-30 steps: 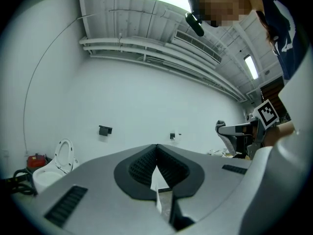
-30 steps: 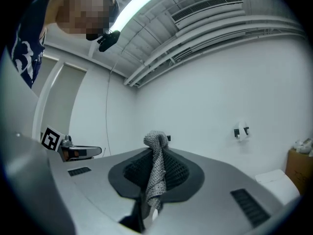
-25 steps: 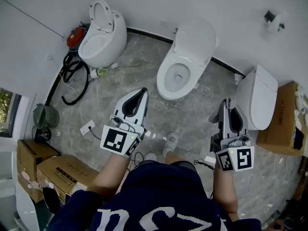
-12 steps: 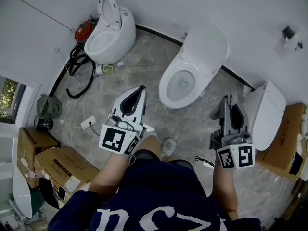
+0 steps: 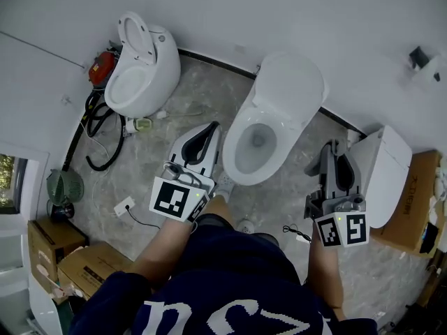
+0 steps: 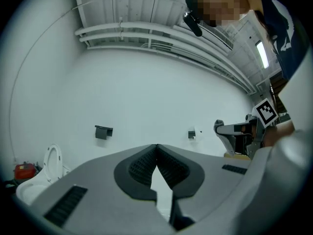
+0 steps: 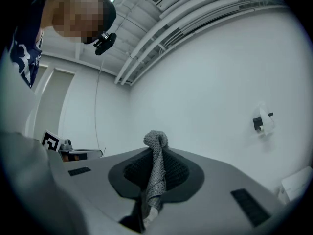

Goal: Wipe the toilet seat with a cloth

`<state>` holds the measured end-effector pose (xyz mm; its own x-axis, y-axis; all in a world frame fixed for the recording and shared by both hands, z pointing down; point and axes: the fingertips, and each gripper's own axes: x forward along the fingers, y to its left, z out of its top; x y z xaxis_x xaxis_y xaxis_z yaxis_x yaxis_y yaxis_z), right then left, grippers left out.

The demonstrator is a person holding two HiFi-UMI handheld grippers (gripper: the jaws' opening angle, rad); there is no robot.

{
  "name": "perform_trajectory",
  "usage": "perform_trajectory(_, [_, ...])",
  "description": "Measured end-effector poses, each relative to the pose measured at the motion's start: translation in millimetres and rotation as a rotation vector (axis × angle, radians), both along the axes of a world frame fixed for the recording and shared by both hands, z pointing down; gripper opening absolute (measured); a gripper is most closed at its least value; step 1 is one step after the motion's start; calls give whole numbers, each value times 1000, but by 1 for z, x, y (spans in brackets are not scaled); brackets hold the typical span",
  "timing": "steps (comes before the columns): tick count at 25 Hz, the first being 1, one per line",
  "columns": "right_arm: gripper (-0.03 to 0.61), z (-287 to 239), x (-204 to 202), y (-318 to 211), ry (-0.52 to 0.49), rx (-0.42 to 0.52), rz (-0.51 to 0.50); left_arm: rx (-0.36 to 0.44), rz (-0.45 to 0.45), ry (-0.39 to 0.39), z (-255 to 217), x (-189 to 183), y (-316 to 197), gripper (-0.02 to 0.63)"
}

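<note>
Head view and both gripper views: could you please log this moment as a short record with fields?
left gripper: jaws shut, nothing between them, beside the middle bowl
right gripper: jaws shut on the grey knitted cloth
white ceramic middle toilet: lid raised, bowl open
white left toilet: lid raised
white right toilet: lid down
wiping: cloth not yet on the seat

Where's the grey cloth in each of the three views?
Head view: right of centre, grey cloth at the right gripper tip.
Left gripper view: far right, small, at that gripper's tip.
Right gripper view: centre, pinched in the tongs.
Shared landmark: wall holder with a white roll.
</note>
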<state>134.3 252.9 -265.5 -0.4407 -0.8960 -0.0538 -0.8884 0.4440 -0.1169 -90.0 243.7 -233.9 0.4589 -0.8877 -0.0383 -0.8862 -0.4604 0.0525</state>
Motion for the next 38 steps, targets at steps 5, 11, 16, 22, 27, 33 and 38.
perform_trajectory(5, [60,-4,-24,-74,24,-3,66,2,107,3,-4,-10,-97,14])
perform_trajectory(11, [60,18,-16,-130,15,-57,168,-30,210,-4,15,1,-178,14])
perform_trajectory(16, [60,46,-11,-162,29,-113,180,-86,229,6,46,11,-218,14])
perform_trajectory(22, [60,101,0,-209,17,-214,144,-169,215,1,99,27,-257,14])
perform_trajectory(27, [60,177,4,-244,34,-333,68,-185,174,-5,148,34,-298,14])
perform_trajectory(33, [60,266,12,-286,21,-387,54,-206,121,4,224,43,-341,14])
perform_trajectory(38, [61,348,25,-307,-21,-444,110,-247,111,10,299,55,-360,14])
